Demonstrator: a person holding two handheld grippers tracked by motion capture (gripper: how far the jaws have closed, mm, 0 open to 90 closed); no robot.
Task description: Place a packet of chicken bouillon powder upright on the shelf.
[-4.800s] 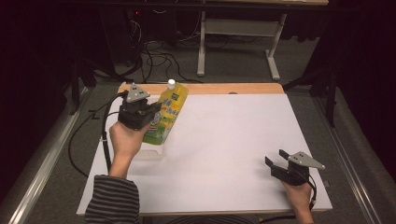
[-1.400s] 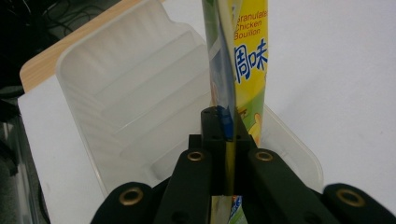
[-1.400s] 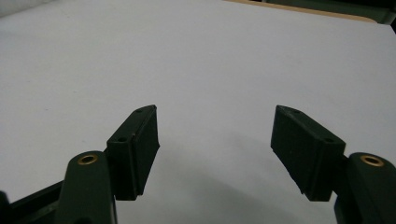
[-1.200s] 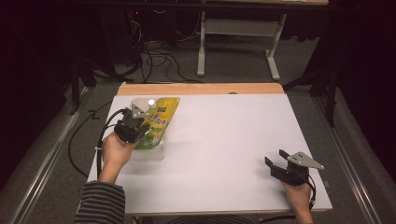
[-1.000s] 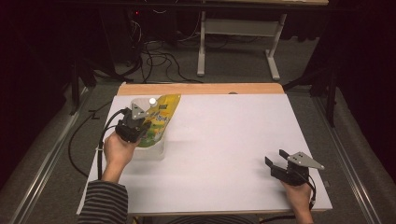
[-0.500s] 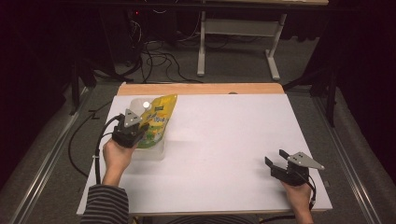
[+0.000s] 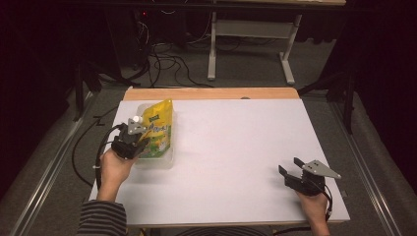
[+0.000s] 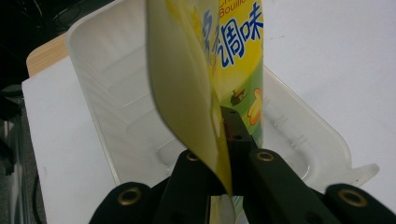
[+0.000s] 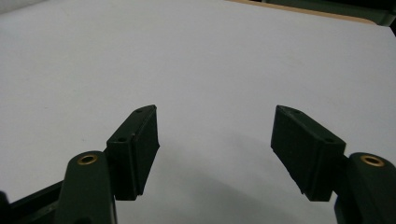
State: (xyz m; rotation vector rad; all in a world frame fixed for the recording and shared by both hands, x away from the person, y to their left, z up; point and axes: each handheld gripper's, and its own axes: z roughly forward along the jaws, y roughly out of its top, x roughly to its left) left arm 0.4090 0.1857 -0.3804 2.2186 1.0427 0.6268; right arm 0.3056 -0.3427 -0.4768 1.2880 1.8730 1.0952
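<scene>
Left claw (image 7: 139, 139), clamped on the yellow stand-up pouch (image 7: 158, 129), has lowered it into the clear plastic tray (image 8: 112, 112), seemingly nearly seated; right claw (image 7: 294, 173) rests open, empty.

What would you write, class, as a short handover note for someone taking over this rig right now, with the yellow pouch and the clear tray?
Left gripper: shut on the yellow pouch, pinching its lower edge, over the clear tray at the table's far left.
Right gripper: open, holding nothing, resting near the table's right front edge.
Done: the pouch is gripped and partly down in the tray, its white cap up beside the gripper.
Left: probably lay the pouch fully into the tray, then open the left jaws and draw back.
</scene>
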